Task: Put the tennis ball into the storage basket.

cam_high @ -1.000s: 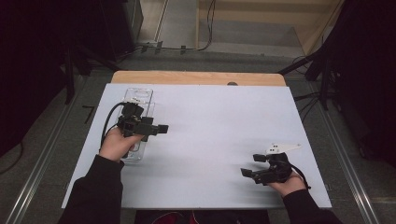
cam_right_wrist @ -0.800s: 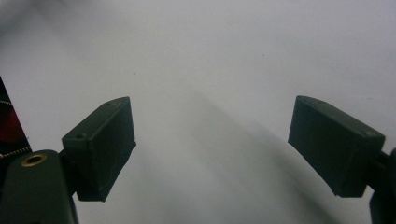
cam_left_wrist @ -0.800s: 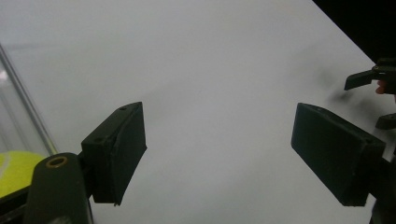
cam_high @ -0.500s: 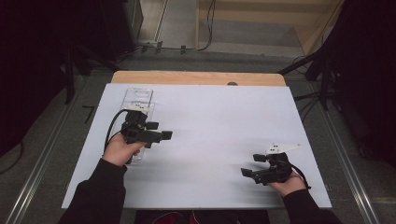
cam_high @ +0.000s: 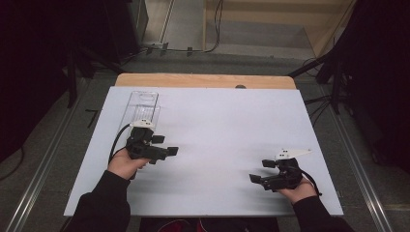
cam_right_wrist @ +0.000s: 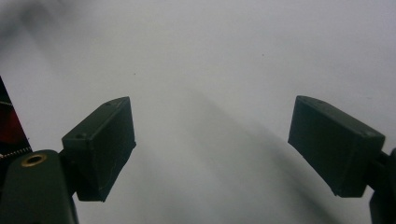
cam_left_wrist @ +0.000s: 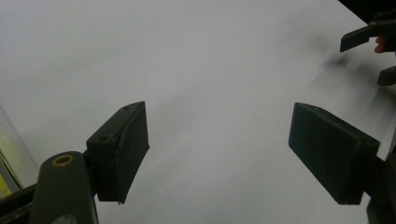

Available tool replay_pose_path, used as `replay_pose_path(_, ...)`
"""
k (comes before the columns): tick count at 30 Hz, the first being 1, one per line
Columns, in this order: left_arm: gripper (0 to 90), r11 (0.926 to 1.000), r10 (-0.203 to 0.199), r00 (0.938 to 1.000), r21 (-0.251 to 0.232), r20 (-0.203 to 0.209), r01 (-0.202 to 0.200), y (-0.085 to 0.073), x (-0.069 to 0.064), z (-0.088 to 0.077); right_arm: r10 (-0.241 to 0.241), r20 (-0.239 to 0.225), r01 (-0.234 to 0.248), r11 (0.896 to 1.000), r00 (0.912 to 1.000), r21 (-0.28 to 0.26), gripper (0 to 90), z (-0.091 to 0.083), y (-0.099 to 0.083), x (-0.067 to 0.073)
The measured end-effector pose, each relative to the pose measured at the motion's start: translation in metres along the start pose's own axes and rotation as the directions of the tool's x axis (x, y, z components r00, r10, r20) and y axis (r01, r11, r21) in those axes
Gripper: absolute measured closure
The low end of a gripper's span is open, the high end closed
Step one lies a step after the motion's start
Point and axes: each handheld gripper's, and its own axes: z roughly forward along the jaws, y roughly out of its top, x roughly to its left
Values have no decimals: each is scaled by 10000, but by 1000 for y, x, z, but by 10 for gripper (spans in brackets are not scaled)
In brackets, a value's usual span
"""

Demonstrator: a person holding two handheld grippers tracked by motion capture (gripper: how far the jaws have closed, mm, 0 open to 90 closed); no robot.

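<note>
Clear plastic tray (cam_high: 141, 107) lay on white bench (cam_high: 227, 121), far left, just beyond left tongs (cam_high: 170, 151). Left tongs had just been closing; jaws stood apart with nothing between them. Right tongs (cam_high: 256, 178), well apart near right edge, gaped empty.

The table top (cam_high: 227, 140) at mid-frame looks like smooth, matt white board; a strip of bare wood (cam_high: 203, 80) edges its upper side; the tray (cam_high: 142, 104) at upper left is clear, glossy plastic; the left gripper (cam_left_wrist: 217, 154) has matt black pads (cam_left_wrist: 122, 149).
</note>
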Motion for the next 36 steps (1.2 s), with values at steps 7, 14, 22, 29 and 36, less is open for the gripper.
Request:
replay_pose_path(7,204,9992,398,9992,76,-20,-398,-10,-4,0,12,-27,-12,10000,10000,-20,128,1,0,1)
replay_pose_path(14,204,9979,601,9982,244,3,-601,-20,-7,-1,78,2,-78,10000,10000,-15,128,1,0,0)
replay_pose_path(22,204,9976,640,9979,242,94,-642,-30,-10,1,262,50,-262,9997,9996,-9,129,1,1,-1)
replay_pose_path(29,204,9959,892,9959,158,169,-895,-39,-14,0,241,-69,-240,9997,9997,35,128,1,0,-1)
replay_pose_path(36,204,9944,1059,9944,-13,56,-1059,-50,-16,-2,195,-95,-195,9998,9998,42,129,2,0,-1)
